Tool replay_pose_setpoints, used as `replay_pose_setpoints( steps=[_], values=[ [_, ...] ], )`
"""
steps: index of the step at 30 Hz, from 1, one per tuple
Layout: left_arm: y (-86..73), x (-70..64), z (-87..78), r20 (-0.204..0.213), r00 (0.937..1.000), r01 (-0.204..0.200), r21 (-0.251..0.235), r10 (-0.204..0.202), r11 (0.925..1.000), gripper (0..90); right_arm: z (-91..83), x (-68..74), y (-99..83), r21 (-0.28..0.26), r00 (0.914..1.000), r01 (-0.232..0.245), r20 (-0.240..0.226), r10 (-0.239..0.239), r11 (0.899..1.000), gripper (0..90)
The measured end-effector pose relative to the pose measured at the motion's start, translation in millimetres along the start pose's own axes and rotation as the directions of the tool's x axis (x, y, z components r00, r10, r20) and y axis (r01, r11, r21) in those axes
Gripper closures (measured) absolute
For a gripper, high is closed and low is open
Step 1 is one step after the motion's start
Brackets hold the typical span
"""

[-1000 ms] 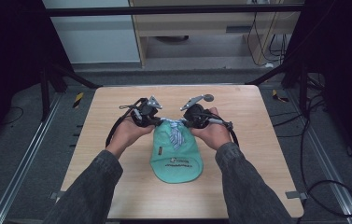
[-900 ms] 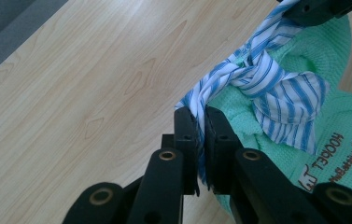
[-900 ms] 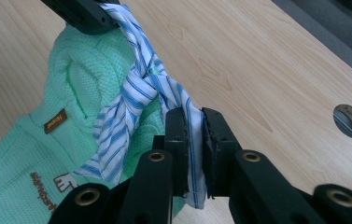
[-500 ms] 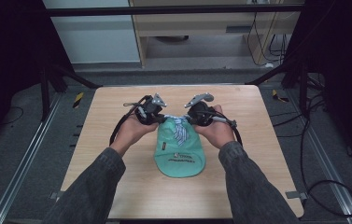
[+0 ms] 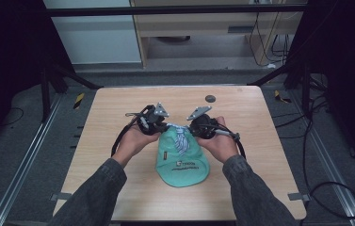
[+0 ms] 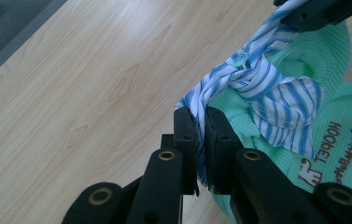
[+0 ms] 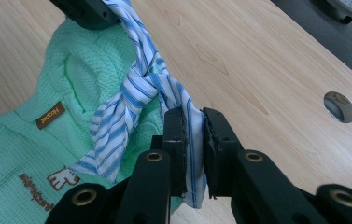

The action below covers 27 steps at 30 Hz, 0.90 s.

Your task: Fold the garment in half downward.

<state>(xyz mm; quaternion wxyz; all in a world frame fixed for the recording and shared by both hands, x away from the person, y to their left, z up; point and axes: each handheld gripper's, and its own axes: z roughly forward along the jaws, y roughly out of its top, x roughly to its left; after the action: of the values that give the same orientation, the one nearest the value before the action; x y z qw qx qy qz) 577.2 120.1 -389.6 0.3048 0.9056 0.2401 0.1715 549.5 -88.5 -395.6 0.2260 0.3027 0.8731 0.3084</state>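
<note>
A mint-green knit garment (image 5: 183,162) with a small printed logo lies on the wooden table (image 5: 118,117). A blue-and-white striped cloth strip (image 5: 180,136) is knotted at its far end; the knot (image 6: 253,74) (image 7: 141,77) hangs between the two grippers. My left gripper (image 5: 162,126) (image 6: 200,135) is shut on one end of the striped strip. My right gripper (image 5: 191,128) (image 7: 190,135) is shut on the other end. Both ends are pulled taut, just above the garment's top edge. The loose tails (image 6: 285,112) (image 7: 113,135) drape over the green fabric.
A small dark round disc (image 5: 209,98) (image 7: 339,106) is set in the table at the far right. Bare wood surrounds the garment on all sides. Black frame posts and cables stand beyond the table edges.
Both grippers and the garment have shifted slightly toward the far side, and the grippers have drawn a little apart, tightening the striped strip.
</note>
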Motion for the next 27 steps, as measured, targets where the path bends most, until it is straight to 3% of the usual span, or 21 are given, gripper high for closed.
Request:
replay_pose_setpoints(
  steps=[6, 10, 17, 19, 27],
  values=[
    [18.4, 11.0, -0.1, 0.006, 1.0000, 0.006, -0.014, -0.006, 0.9999, 84.5, -6.2, -10.1, 8.1, 0.000, 0.9995, -0.010, 0.031, 0.010, 1.000, 80.1],
    [25.7, 7.7, -5.2, 0.003, 1.0000, -0.008, -0.024, 0.008, 0.9997, 84.2, -13.7, -16.5, 10.5, -0.011, 0.9988, -0.015, 0.046, 0.015, 1.000, 79.3],
    [17.3, -11.9, -7.6, -0.023, 0.9993, -0.031, -0.025, 0.031, 0.9992, 84.0, -20.2, -7.7, -3.1, -0.027, 0.9991, 0.005, 0.043, -0.004, 1.000, 78.8],
    [10.4, -22.6, -5.8, -0.038, 0.9983, -0.046, -0.024, 0.045, 0.9987, 84.1, -21.4, 1.6, -11.3, -0.032, 0.9988, 0.018, 0.046, -0.016, 0.999, 79.0],
    [-6.0, -34.6, -2.4, -0.026, 0.9991, -0.036, -0.041, 0.034, 0.9985, 84.1, -19.2, 17.2, -27.7, -0.029, 0.9983, 0.044, 0.039, -0.043, 0.999, 79.4]
  ],
)
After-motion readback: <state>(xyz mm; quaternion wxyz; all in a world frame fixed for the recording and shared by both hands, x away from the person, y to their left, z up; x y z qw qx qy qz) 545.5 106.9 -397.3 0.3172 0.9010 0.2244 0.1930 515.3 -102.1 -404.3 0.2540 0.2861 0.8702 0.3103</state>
